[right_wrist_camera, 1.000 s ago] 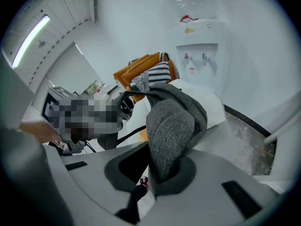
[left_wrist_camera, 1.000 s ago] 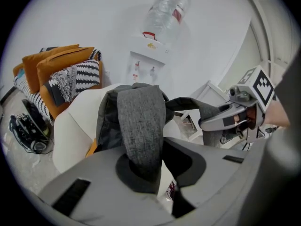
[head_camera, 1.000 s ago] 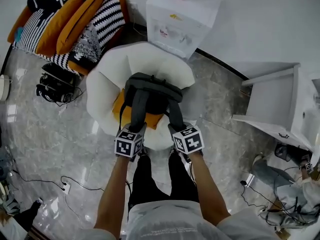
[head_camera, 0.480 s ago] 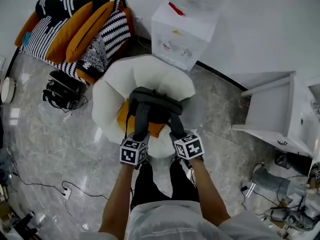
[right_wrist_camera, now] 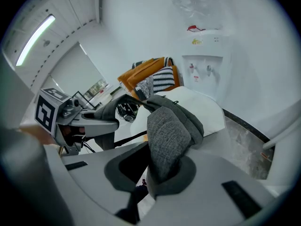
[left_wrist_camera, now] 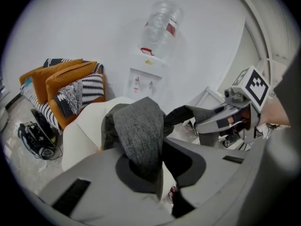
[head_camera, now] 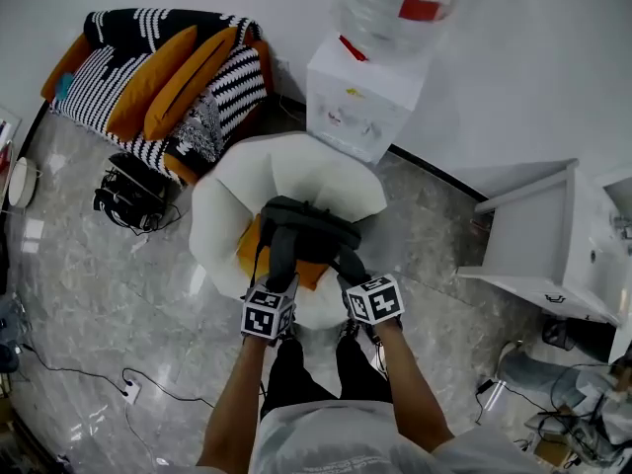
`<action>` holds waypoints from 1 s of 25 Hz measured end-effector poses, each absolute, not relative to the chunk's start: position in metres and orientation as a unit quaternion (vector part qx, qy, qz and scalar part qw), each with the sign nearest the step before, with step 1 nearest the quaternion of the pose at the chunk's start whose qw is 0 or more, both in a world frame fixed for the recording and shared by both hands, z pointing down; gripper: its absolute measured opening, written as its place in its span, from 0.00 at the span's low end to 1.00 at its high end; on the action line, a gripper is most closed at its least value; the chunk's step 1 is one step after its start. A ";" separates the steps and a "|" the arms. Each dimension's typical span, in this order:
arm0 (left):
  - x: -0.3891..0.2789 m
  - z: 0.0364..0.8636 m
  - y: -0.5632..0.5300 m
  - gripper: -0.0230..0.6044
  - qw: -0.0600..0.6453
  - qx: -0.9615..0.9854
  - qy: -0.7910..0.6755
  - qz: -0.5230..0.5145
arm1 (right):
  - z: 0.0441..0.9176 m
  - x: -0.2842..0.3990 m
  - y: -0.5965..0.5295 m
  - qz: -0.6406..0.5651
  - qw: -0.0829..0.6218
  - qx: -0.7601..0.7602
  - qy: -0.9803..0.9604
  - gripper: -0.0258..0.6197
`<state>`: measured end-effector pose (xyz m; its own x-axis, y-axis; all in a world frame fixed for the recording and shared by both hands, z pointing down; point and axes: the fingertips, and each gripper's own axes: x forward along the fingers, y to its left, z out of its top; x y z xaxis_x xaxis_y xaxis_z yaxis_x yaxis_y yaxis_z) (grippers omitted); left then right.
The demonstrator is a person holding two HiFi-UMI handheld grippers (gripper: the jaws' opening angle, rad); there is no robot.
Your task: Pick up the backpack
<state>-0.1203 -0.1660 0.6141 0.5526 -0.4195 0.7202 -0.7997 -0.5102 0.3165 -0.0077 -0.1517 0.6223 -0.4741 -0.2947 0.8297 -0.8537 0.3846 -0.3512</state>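
Head view: backpack [head_camera: 308,227] rests on the white chair [head_camera: 229,191], near its front edge. Left gripper [head_camera: 280,282] and right gripper [head_camera: 351,273] each have fingers closed on a shoulder strap [left_wrist_camera: 138,135], likely for a level lift.

A white wall [head_camera: 553,57] meets grey marble floor [head_camera: 118,294], with a water dispenser [head_camera: 360,112] and cushioned sofa [head_camera: 163,77].

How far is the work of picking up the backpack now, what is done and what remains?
Done: the left claw is shut on the left strap, and the right claw on the right strap. In hand: both straps run taut toward the person. Left: the backpack seems to sit on the white chair, so it must be lifted clear.
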 end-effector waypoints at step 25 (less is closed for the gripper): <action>-0.150 0.546 -0.214 0.13 0.275 0.830 -0.414 0.252 | 0.561 -0.033 -0.193 0.377 0.306 0.361 -0.796 0.09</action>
